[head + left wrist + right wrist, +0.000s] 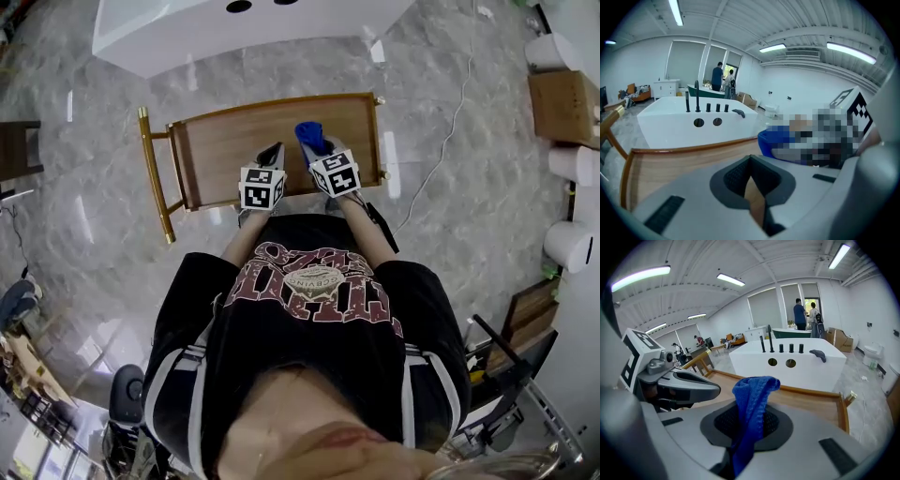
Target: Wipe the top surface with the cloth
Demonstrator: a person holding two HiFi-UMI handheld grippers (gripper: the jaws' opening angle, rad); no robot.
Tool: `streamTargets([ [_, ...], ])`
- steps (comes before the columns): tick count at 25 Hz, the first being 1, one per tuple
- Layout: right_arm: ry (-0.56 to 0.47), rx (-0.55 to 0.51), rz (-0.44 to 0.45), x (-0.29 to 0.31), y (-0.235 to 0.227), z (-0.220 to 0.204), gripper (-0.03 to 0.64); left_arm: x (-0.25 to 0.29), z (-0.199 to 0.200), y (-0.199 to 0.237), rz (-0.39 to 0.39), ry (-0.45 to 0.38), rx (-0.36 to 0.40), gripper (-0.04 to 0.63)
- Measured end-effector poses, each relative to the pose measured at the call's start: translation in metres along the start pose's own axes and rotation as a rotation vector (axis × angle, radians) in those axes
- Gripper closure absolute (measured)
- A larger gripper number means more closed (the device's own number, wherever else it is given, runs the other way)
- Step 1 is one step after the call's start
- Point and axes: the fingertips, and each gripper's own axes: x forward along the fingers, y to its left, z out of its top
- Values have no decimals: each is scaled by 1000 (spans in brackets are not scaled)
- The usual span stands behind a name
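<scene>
Pinched in the closed jaws of the right gripper (749, 420), a blue cloth (752, 394) sticks up over the right half of the wooden tabletop (220, 141). Just beside it hangs the left gripper (750, 178) — jaws together, holding nothing — with a white bathtub (693, 124) beyond the table.

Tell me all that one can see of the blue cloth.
The blue cloth looks like soft terry or microfibre fabric, bunched into a narrow strip. The right gripper is shut on it, and its free end rises past the jaws and folds over, above the wooden top. No contact with the wood shows.
</scene>
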Motion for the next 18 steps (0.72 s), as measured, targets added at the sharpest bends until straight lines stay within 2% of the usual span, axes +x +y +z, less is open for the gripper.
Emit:
streamTargets([
  [6,-131,-24,17,-9,18,53,558,-26,50,8,59,-112,94,549],
  [18,-340,-44,30,-47,24,137,558,-69,139,5,112,-341,57,549],
])
